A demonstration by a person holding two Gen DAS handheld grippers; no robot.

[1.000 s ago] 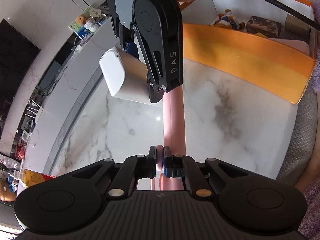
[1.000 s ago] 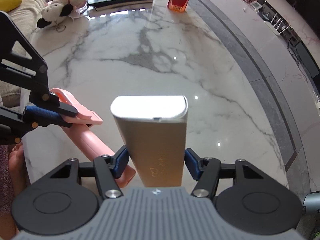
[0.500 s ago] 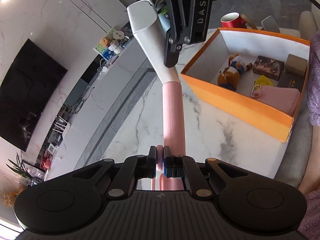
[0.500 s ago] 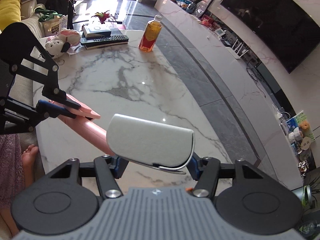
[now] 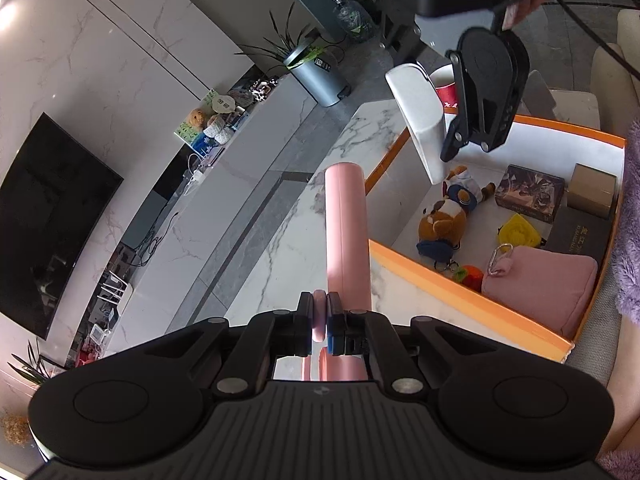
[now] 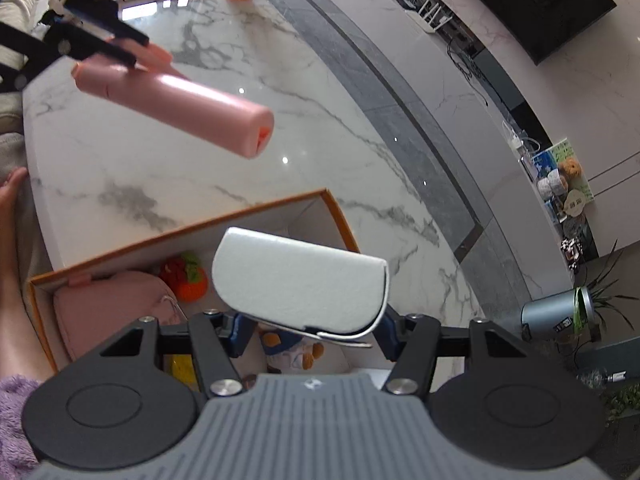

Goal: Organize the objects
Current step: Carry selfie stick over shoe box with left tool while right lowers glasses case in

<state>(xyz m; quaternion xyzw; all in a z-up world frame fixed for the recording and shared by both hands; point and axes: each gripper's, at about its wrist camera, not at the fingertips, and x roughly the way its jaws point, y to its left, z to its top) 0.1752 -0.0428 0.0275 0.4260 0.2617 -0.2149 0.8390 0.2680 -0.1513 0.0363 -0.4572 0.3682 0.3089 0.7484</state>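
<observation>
My left tongs are pinched nearly shut on a thin flap of the pink cylinder, which sticks straight out ahead of them over the marble worktop. From the right wrist view the same pink cylinder hangs in the air above the worktop, clear of its surface, with the left tongs clamped at its far end.

My right tongs stand about half open, their blue pads pressed on either side of the white case, which I hold above the orange box. In the left wrist view the white case sits tilted in the right tongs, over the far corner of the orange box.

The box stands on the worktop near my side. Inside it lie a brown plush bear, a pink pouch with a carabiner, a yellow item, a small orange and green toy, a dark patterned box, a brown carton and a black box. A red cup stands beyond the box, partly behind the white case. A purple fuzzy sleeve shows at the right edge.
</observation>
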